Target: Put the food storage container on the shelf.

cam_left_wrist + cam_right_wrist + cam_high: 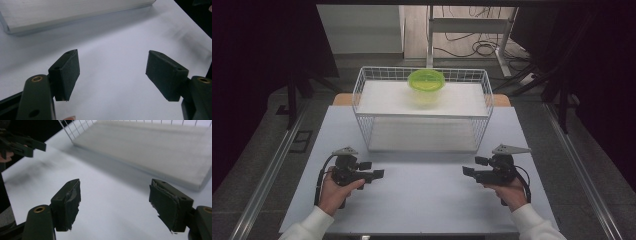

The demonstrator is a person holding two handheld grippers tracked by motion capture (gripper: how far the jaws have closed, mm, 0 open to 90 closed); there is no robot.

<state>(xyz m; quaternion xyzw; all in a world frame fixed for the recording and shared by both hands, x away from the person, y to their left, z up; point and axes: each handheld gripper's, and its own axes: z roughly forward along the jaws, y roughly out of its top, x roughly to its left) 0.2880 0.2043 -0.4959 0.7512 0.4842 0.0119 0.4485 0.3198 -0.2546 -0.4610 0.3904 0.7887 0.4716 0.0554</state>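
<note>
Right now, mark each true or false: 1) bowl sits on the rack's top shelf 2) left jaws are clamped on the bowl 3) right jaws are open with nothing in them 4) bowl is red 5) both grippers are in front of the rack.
1) True: the bowl sits on the wire rack's top shelf.
2) False: the left gripper is open with nothing between its jaws, apart from the bowl.
3) True: the right gripper is open, jaws bare.
4) False: it is green with a clear base.
5) True: both are over the table, nearer the person.
</note>
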